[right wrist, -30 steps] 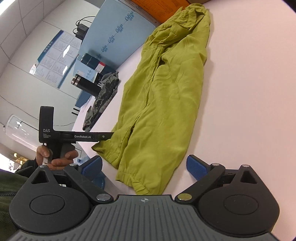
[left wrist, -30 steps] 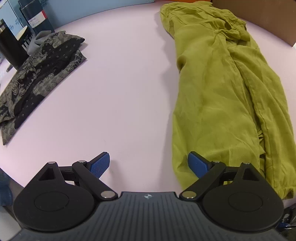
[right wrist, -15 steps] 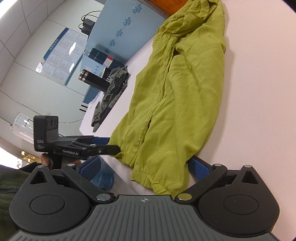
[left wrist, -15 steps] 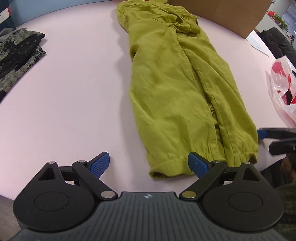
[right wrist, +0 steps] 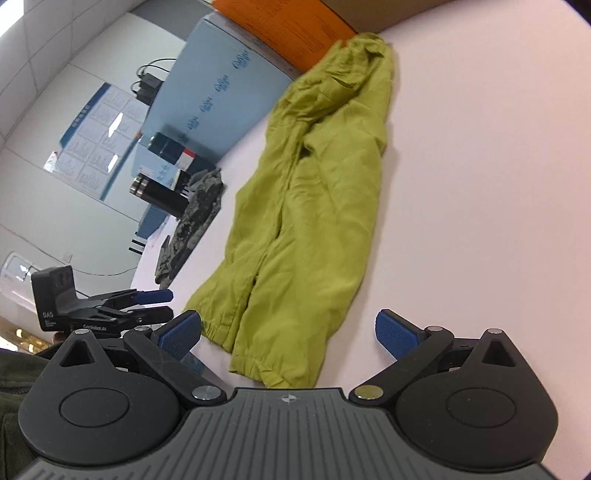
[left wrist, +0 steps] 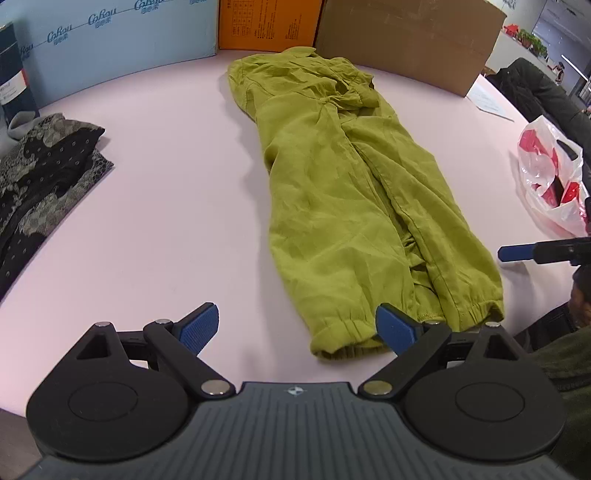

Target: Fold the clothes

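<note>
A pair of olive-green trousers [left wrist: 351,192] lies lengthwise on the pink table [left wrist: 166,206], legs side by side, cuffs nearest me; it also shows in the right wrist view [right wrist: 306,221]. My left gripper [left wrist: 299,326] is open and empty just before the left cuff [left wrist: 343,334]. My right gripper [right wrist: 288,334] is open and empty, its jaws either side of the near cuff [right wrist: 269,365]. The right gripper's blue fingertip [left wrist: 513,253] shows at the right of the left wrist view. The left gripper [right wrist: 147,304] shows at the left of the right wrist view.
A black patterned garment [left wrist: 40,173] lies at the table's left. A plastic bag with red contents [left wrist: 550,181] sits at the right edge. A blue board [left wrist: 110,40], an orange box [left wrist: 269,24] and a cardboard box [left wrist: 406,37] line the far side. A dark flask [right wrist: 159,194] stands far left.
The left gripper has pulled back and turned so the whole trousers and the far boxes show. The right gripper has shifted so the cuff lies between its jaws. Both stay open.
</note>
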{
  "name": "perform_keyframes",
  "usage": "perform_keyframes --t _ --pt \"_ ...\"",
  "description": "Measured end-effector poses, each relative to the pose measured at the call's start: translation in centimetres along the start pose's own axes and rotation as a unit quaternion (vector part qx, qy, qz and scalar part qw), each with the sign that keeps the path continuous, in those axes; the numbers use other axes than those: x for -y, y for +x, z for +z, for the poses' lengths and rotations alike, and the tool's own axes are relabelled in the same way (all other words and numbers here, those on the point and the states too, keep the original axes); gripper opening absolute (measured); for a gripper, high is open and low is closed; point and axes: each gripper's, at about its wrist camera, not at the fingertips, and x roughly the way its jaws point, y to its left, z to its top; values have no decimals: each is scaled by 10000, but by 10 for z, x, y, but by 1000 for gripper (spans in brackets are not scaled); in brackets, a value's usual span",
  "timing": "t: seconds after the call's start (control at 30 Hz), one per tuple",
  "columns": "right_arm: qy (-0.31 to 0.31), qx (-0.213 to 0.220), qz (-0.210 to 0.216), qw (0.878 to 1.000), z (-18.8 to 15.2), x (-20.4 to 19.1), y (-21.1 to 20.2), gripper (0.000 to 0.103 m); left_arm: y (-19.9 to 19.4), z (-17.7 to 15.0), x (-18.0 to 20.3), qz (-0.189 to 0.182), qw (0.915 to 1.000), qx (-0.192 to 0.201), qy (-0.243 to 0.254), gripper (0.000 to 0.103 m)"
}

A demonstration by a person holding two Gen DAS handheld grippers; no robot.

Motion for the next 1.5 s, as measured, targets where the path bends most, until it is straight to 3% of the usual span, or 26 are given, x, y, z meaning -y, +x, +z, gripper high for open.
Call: perform_keyframes --t 0.13,0.23,0.43,0.67,0.73,0.77,0.8,0.83,0.87,0.9,0.93,1.07,1.17,1.3,1.4,1.47,1.5 --pt "63 -360 38 9993 1 -8 20 102 26 5 9 17 9996 -294 46 92" --pt "172 -760 0 9970 -3 -9 33 102 35 4 11 -289 9985 -467 32 91" --pt "704 -536 147 9960 -4 2 26 102 44 -2 17 -459 9968 -617 219 91" --pt "1243 -788 402 9883 -3 9 31 102 31 3 12 -745 9961 -438 179 92" --pt "1212 -755 353 9891 -4 7 34 100 39 6 12 -690 9960 -551 98 91" --pt "1161 -699 307 9903 -4 5 35 90 44 8 12 -652 9959 -625 51 90" --pt "1158 -745 277 9901 -4 4 39 42 48 8 14 -540 9962 -676 80 74" --pt "1170 -817 253 9894 -5 4 43 12 50 7 19 -359 9969 -664 225 49" --pt "1235 -871 207 9883 -7 6 47 6 48 5 24 -303 9970 -599 393 41" --pt "1231 -896 235 9881 -9 6 48 6 45 3 29 -321 9966 -520 553 22" --pt "1205 -913 283 9881 -11 6 50 6 41 3 31 -355 9962 -457 646 14" --pt "1402 -680 1073 9819 -5 10 40 6 25 8 32 -531 9951 -219 799 14" --pt "1631 -393 1595 9728 11 13 31 6 12 30 28 -544 9951 69 823 14" --pt "1949 103 1826 9636 56 20 35 6 8 86 24 -422 9940 525 865 14" --pt "2256 579 1737 9569 101 32 53 6 28 143 21 -61 9953 673 700 17" --pt "2537 904 1358 9534 130 46 67 10 49 178 14 136 9976 578 357 39" --pt "2697 1064 1098 9507 142 56 73 15 61 196 11 229 9983 511 162 56"
